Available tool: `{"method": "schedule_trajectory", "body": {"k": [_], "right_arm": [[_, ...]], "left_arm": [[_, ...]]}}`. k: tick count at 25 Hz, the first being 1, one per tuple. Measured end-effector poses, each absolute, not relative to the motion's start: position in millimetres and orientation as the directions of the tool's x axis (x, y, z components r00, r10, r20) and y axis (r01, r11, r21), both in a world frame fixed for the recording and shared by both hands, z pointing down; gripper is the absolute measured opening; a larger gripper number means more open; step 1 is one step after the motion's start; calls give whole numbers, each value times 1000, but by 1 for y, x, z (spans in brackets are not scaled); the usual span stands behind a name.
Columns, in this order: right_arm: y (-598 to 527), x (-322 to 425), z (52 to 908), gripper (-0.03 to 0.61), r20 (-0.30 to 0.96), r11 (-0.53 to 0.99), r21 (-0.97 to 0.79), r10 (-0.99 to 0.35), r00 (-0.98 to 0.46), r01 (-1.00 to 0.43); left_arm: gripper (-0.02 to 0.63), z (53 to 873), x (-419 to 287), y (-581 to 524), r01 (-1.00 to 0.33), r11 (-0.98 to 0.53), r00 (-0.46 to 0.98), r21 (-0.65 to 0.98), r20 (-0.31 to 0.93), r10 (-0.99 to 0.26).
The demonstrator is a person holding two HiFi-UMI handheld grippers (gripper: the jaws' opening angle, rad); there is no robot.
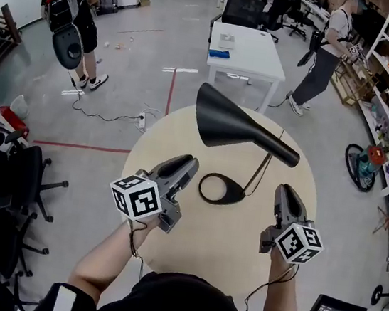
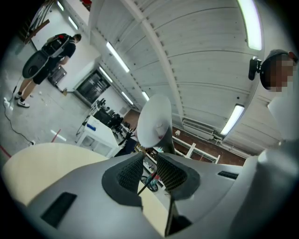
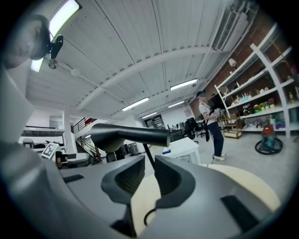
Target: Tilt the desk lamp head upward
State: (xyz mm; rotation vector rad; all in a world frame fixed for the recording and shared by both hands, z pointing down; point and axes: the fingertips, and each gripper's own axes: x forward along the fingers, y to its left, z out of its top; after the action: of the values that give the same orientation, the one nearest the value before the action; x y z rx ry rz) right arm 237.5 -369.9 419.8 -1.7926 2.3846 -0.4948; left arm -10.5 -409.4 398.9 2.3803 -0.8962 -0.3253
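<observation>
Desk lamp head (image 1: 236, 125): black cone on a thin stem (image 1: 258, 173), raised above the round surface (image 1: 217, 248), over the oval base (image 1: 222, 189).
Long axis: roughly level, wide mouth toward the far left, narrow tail toward the right.
Left hand-held gripper (image 1: 186, 164): jaws together, clamped on nothing; just below and short of the shade's mouth.
Right hand-held gripper (image 1: 284, 191): jaws drawn together to a slit, empty; near the tail end, apart from it.
Deciding relation: head above and ahead of both jaw pairs, touching neither; left nearer the mouth, right nearer the tail.
Likely need: raising the mouth end from beneath.
</observation>
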Motion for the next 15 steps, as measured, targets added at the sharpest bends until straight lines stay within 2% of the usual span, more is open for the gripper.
{"method": "schedule_trajectory", "body": {"k": [8, 15], "right_arm": [[-337, 206, 442, 66, 98, 293, -405, -928, -360, -866], [-312, 184, 474, 66, 172, 312, -320, -909, -379, -895]], "left_arm": [[75, 469, 29, -351, -529, -603, 808, 597, 138, -573], [75, 502, 31, -318, -604, -633, 787, 483, 236, -570]]}}
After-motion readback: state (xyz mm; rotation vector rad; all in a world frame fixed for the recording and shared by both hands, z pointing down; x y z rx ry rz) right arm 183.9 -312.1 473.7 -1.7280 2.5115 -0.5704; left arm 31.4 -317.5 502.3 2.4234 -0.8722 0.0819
